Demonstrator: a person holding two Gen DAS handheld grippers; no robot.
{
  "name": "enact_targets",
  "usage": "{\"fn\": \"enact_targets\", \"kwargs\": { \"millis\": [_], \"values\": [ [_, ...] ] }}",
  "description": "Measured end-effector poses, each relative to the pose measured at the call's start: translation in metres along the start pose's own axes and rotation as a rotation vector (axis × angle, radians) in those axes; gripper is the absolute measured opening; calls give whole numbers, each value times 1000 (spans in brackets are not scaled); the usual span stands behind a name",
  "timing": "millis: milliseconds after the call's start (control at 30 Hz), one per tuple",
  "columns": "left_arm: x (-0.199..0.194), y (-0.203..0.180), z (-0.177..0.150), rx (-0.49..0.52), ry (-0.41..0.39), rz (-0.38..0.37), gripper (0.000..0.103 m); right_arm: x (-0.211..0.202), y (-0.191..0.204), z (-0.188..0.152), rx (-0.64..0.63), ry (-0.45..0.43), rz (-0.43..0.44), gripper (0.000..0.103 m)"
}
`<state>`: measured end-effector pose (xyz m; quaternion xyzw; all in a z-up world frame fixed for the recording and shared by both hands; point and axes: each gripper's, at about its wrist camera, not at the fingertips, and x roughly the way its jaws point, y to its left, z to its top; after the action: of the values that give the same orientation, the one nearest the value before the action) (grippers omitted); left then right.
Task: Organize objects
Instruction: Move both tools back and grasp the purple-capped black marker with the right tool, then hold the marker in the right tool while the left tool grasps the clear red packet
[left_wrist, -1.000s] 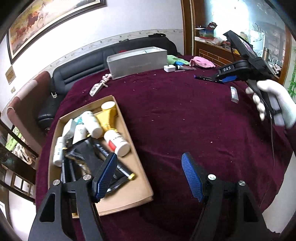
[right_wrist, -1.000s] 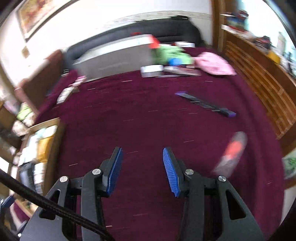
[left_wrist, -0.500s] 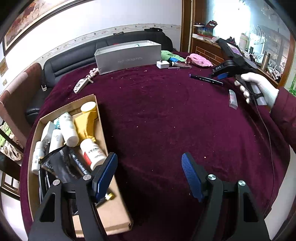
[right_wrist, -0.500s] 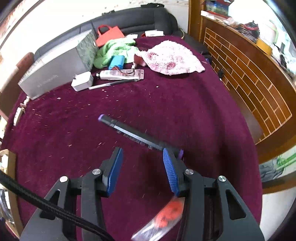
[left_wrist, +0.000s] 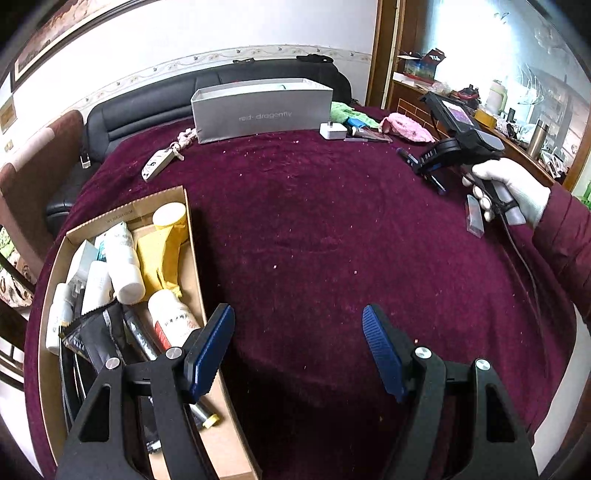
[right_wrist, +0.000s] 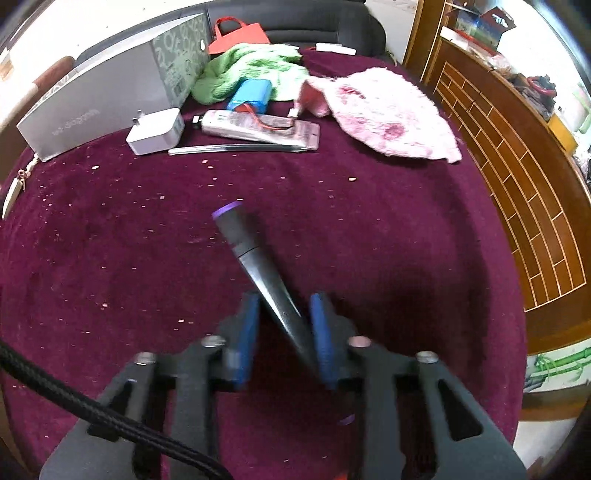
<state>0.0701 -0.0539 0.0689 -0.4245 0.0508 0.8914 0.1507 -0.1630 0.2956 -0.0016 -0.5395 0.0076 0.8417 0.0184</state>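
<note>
Both grippers are working over the maroon tablecloth (left_wrist: 314, 229). Right gripper (right_wrist: 284, 332) is clenching a black marker (right_wrist: 258, 266) with a purple end, its jaws having just been closing on it, near the tabletop's right edge. Left gripper (left_wrist: 297, 350) is hanging released, nothing between its pads, by the near left edge, beside the cardboard box (left_wrist: 173, 195) of bottles.

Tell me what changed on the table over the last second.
The right gripper came down over the black marker and its jaws have just been closing on it; the pads look pressed against it. The left gripper stayed open and empty beside the cardboard box, whose contents look unchanged.
</note>
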Motion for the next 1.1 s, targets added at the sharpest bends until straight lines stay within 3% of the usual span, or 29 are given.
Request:
{"fn": "enact_targets", "kwargs": {
  "millis": [133, 300, 400, 533, 600, 867, 1100],
  "values": [
    [-2, -16, 14, 36, -22, -24, 66, -14, -4, -17, 33, 21, 57, 12],
    [10, -60, 39, 126, -26, -90, 66, -58, -35, -57, 120, -19, 165, 12],
    [28, -99, 57, 200, -12, -132, 66, -86, -63, -87, 195, -45, 250, 12],
    [63, -155, 78, 288, 23, -193, 66, -112, -101, -134, 276, -85, 298, 13],
    [80, -182, 88, 327, 50, -211, 66, -114, -113, -142, 309, -101, 317, 13],
    [135, -258, 109, 466, 77, -158, 66, -118, -151, -181, 430, -156, 434, 13],
    [167, -286, 113, 513, 106, -108, 66, -107, -172, -197, 498, -161, 499, 13]
  ]
}}
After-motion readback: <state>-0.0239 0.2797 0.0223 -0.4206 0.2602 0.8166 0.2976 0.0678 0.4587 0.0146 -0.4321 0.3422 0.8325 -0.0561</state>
